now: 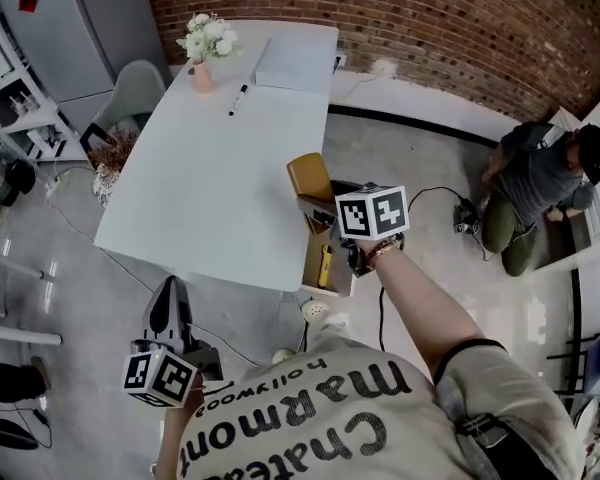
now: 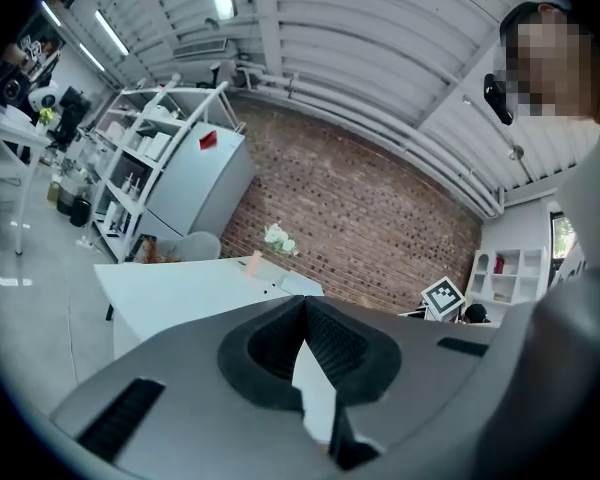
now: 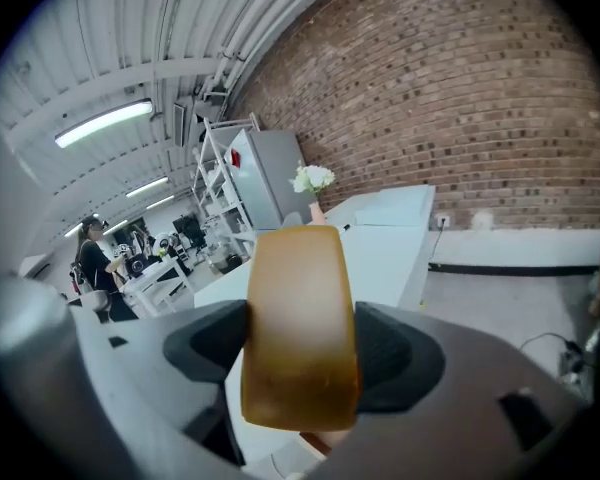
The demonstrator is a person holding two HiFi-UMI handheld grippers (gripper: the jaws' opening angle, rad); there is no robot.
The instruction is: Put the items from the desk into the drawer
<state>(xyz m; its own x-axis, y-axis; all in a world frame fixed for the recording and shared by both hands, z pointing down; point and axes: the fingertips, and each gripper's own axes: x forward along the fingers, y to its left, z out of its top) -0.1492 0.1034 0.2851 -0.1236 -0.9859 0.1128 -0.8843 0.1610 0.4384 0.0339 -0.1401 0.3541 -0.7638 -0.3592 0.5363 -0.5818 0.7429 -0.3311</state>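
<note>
Grey left tongs (image 1: 168, 293) hung off the near corner of the long white worktop (image 1: 210, 168), jaws pressed together with nothing between them. At the worktop's far end stood a pink vase of white flowers (image 1: 202, 76), then a black marker pen (image 1: 238, 99), then a flat white pad (image 1: 295, 65). Further right, the right tongs (image 1: 318, 208) stood wide and were clamped on a mustard-brown rounded block (image 3: 298, 318). The block sat upright between the two pads and stuck out past their tips. It was raised over the worktop's right edge, just beside the open pale drawer (image 1: 338, 268), where a yellow-handled tool (image 1: 325, 265) lay. At the far right, a person in a grey shirt (image 1: 535, 183) crouched on the floor.
</note>
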